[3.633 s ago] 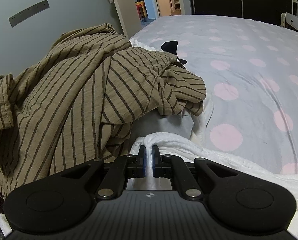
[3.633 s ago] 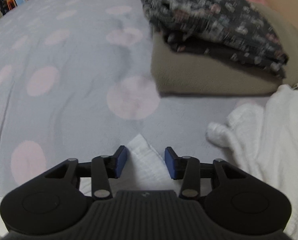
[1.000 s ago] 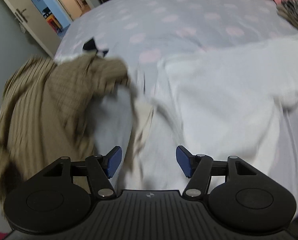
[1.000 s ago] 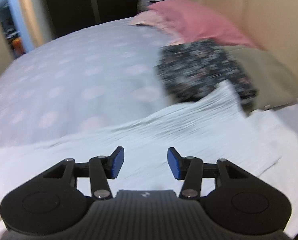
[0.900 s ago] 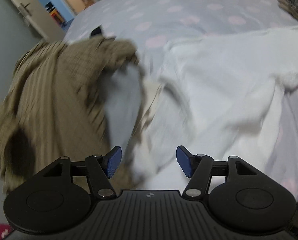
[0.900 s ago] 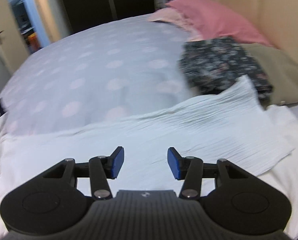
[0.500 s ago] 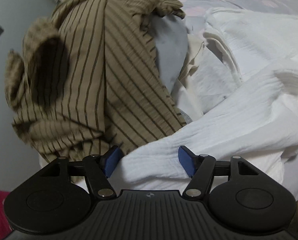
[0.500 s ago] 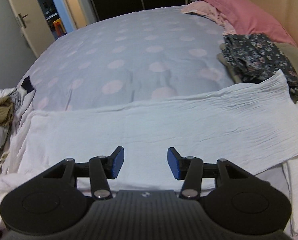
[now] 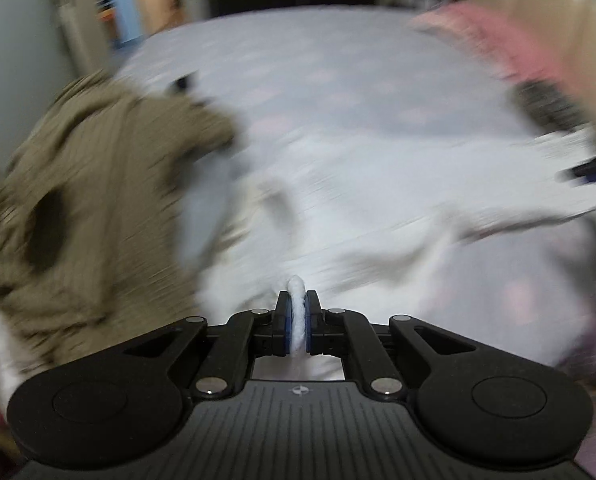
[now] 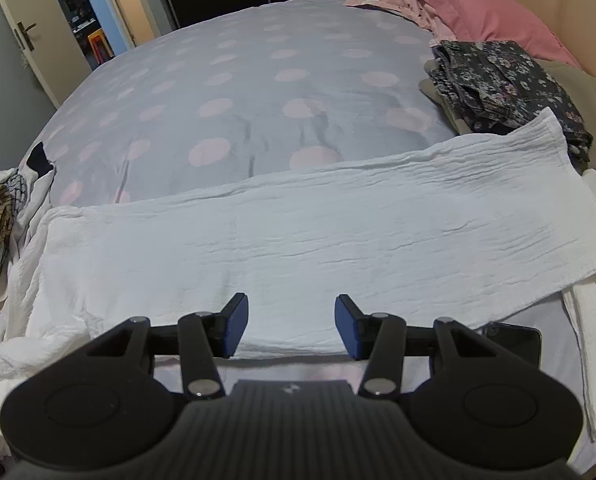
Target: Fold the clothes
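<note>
On the bed [image 10: 258, 80] the white cloth [image 10: 318, 240] lies spread flat. The left tool [image 9: 297, 316] has just closed, pinching a bunched edge where half a second ago it gaped; through the blur, that edge seems thin and could slip. The right tool [image 10: 290, 326] hovers spread, as before.

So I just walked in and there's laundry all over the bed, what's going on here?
A person is folding clothes with a handheld claw in each hand. A long white cloth lies spread flat across the spotted bedspread. The left claw has just closed and pinches a bunch of white fabric beside the striped brown pile; that view is blurred. The right claw is open and empty over the cloth's near edge. A folded floral garment sits near the pink pillow.
</note>
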Demonstrator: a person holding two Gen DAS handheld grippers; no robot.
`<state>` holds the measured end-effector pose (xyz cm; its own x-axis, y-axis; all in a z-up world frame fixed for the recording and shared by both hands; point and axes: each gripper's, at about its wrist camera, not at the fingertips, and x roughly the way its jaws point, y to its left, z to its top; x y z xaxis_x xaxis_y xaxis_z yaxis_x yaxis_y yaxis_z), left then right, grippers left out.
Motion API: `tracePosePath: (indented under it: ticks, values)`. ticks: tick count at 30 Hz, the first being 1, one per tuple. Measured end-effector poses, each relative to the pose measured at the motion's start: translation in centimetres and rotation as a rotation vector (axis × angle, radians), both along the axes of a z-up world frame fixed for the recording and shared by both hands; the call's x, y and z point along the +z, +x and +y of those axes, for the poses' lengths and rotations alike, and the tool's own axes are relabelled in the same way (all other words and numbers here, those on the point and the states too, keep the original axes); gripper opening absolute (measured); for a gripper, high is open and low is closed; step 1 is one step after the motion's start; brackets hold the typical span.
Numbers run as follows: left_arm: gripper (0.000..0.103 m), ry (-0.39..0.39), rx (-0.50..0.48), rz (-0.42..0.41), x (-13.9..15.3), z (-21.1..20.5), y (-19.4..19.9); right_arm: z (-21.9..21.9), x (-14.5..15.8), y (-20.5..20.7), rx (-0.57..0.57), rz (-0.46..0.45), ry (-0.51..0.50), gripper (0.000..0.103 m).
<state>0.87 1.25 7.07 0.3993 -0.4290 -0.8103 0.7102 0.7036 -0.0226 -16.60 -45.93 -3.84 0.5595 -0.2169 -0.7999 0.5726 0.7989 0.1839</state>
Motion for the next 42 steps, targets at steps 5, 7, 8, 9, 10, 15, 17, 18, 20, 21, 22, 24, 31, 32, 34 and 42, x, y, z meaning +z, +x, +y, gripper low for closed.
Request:
tracePosePath:
  ticks: [5, 7, 8, 9, 10, 15, 17, 18, 20, 21, 22, 24, 31, 32, 34, 42]
  values:
    - [0.004, -0.121, -0.215, 0.023, 2.4, -7.4, -4.1, 0.7, 0.4, -0.1, 0.038, -0.008, -0.017, 0.051]
    - [0.004, -0.143, -0.301, 0.020, 2.7, -10.9, -5.2, 0.9, 0.7, -0.5, 0.050, -0.018, -0.025, 0.051]
    - [0.004, -0.151, -0.338, 0.020, 2.7, -12.6, -5.7, 0.9, 0.8, -0.8, 0.056, -0.022, -0.029, 0.051]
    - [0.004, -0.160, -0.368, 0.023, 2.5, -14.4, -6.0, 0.9, 0.8, -1.1, 0.060, -0.025, -0.032, 0.051]
    - [0.004, -0.168, -0.394, 0.031, 2.3, -16.2, -6.2, 0.8, 0.8, -1.5, 0.060, -0.027, -0.035, 0.051]
    - [0.004, -0.179, -0.484, 0.107, -1.2, -25.0, -6.2, -0.1, 0.7, -3.4, 0.024, -0.034, -0.028, 0.051]
    - [0.004, -0.177, -0.500, 0.146, -3.1, -28.1, -6.2, -0.7, 0.6, -4.2, 0.003, -0.035, -0.020, 0.051]
    - [0.004, -0.173, -0.509, 0.166, -4.0, -29.6, -6.3, -0.9, 0.5, -4.5, -0.007, -0.034, -0.018, 0.051]
    - [0.008, -0.162, -0.515, 0.191, -5.8, -32.3, -6.3, -1.3, 0.3, -5.0, -0.021, -0.026, -0.016, 0.051]
    - [0.012, -0.150, -0.512, 0.196, -6.6, -33.2, -6.2, -1.5, 0.1, -5.3, -0.027, -0.021, -0.014, 0.051]
    - [0.015, -0.136, -0.507, 0.200, -7.2, -34.0, -6.1, -1.7, -0.1, -5.5, -0.032, -0.015, -0.013, 0.051]
    - [0.024, -0.121, -0.497, 0.212, -8.1, -34.9, -5.6, -2.0, -0.5, -5.9, -0.039, -0.001, -0.011, 0.051]
    - [0.044, -0.108, -0.414, 0.143, -7.5, -31.7, -2.7, -1.1, -1.2, -6.2, 0.028, 0.017, 0.016, 0.051]
    - [0.044, -0.100, -0.394, 0.127, -7.4, -30.7, -2.1, -0.7, -1.3, -6.0, 0.049, 0.016, 0.040, 0.051]
    - [0.044, -0.074, -0.352, 0.097, -7.2, -28.0, -0.8, 0.4, -1.7, -5.6, 0.088, 0.013, 0.091, 0.051]
    - [0.047, 0.045, -0.166, 0.054, -9.4, -17.7, 2.5, 7.5, -3.7, -1.0, 0.258, 0.056, 0.220, 0.054]
